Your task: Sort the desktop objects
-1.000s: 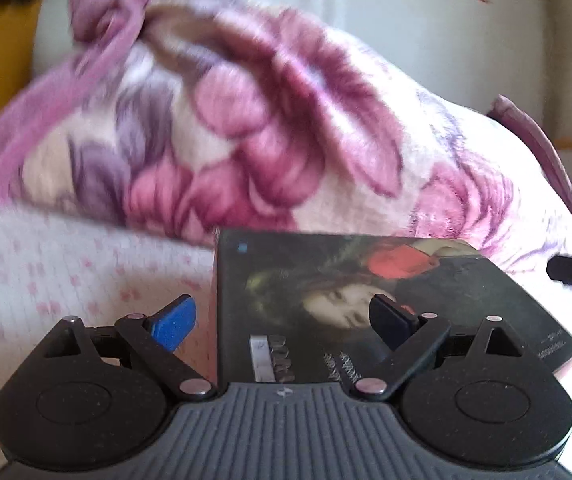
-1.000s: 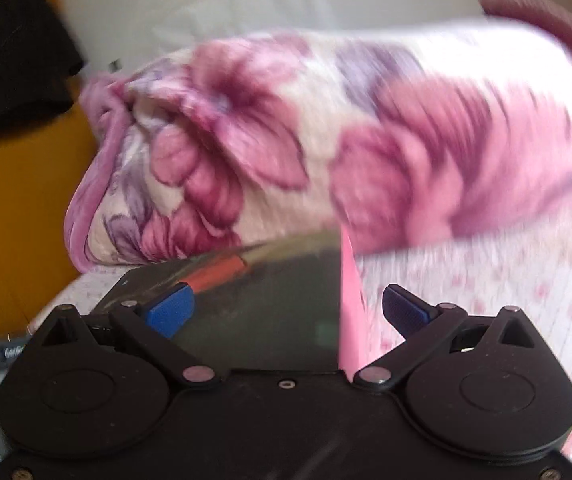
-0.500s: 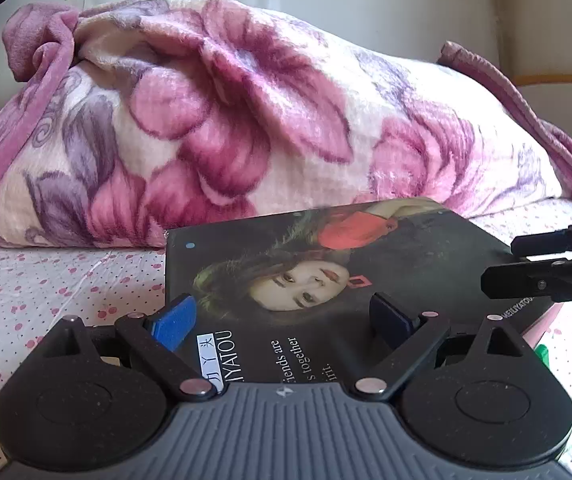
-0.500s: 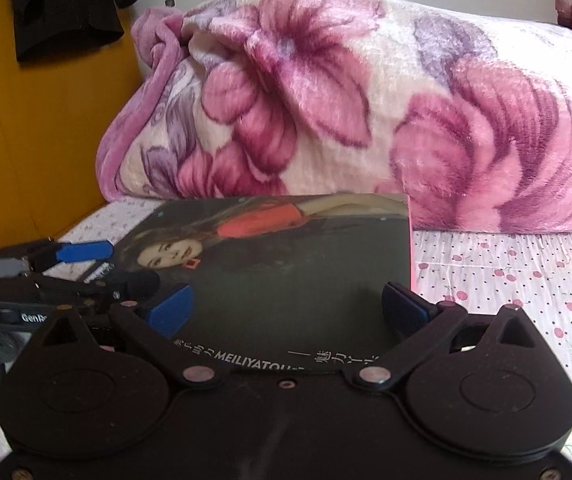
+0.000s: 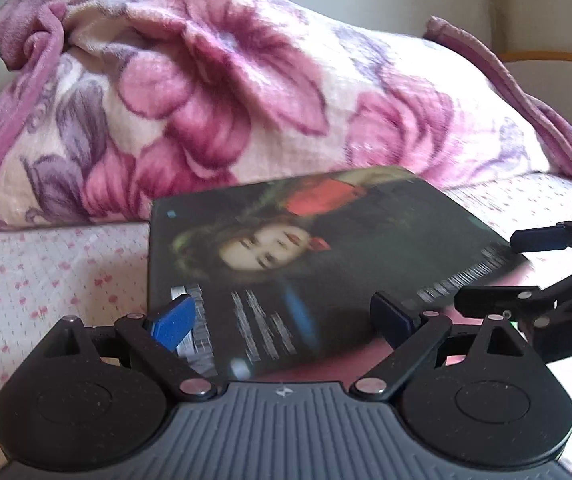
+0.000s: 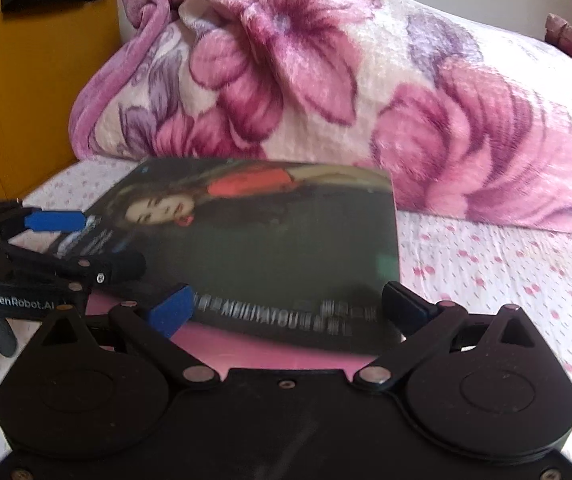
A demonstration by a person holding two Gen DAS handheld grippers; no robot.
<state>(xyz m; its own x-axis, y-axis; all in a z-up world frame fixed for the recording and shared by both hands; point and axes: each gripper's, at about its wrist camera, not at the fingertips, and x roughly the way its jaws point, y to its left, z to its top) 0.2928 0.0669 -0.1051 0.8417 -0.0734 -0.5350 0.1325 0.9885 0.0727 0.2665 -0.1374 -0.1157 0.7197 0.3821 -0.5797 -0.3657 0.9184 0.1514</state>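
Book [image 5: 325, 248] with portrait cover lies centre frame on dotted bedsheet [image 5: 46, 272]; left gripper [image 5: 282, 316] and right gripper [image 6: 286, 308] both spread apart, approach step; next, close on cover edges

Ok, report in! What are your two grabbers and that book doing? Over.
Left gripper open, right gripper open. Both at the book, flat on the bedsheet. Blanket behind it.
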